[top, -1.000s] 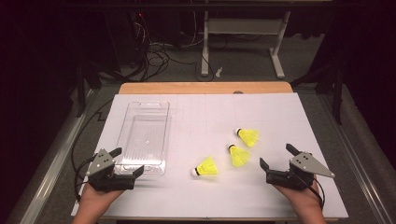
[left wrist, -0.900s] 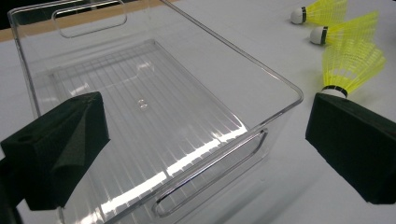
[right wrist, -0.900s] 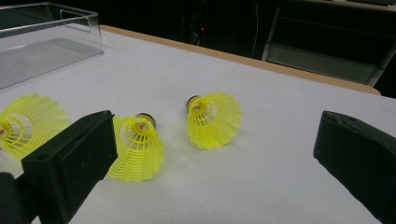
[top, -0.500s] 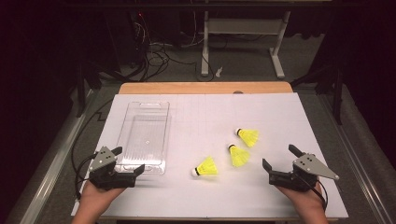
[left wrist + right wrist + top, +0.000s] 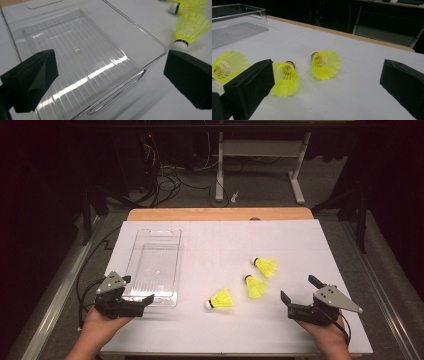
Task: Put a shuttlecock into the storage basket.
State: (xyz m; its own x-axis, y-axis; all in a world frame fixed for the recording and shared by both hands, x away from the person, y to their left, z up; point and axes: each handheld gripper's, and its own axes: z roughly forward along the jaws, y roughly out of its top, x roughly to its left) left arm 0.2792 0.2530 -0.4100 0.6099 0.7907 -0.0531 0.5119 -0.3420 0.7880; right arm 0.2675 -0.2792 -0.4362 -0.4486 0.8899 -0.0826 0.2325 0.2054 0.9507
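Drifting slightly toward the lower right of the frame, right gripper (image 5: 295,302) stays wide open, empty; left gripper (image 5: 137,290), equally agape, unmoved beside tray (image 5: 145,292); shuttlecocks (image 5: 256,286) still ungrasped.

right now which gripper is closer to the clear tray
Left. The left gripper sits at the tray's near end, its open fingers reaching over the rim. The right gripper is far across the table, past the three shuttlecocks.

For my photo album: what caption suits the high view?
Two open grippers, left gripper and right gripper, flank three yellow shuttlecocks beside a clear tray.
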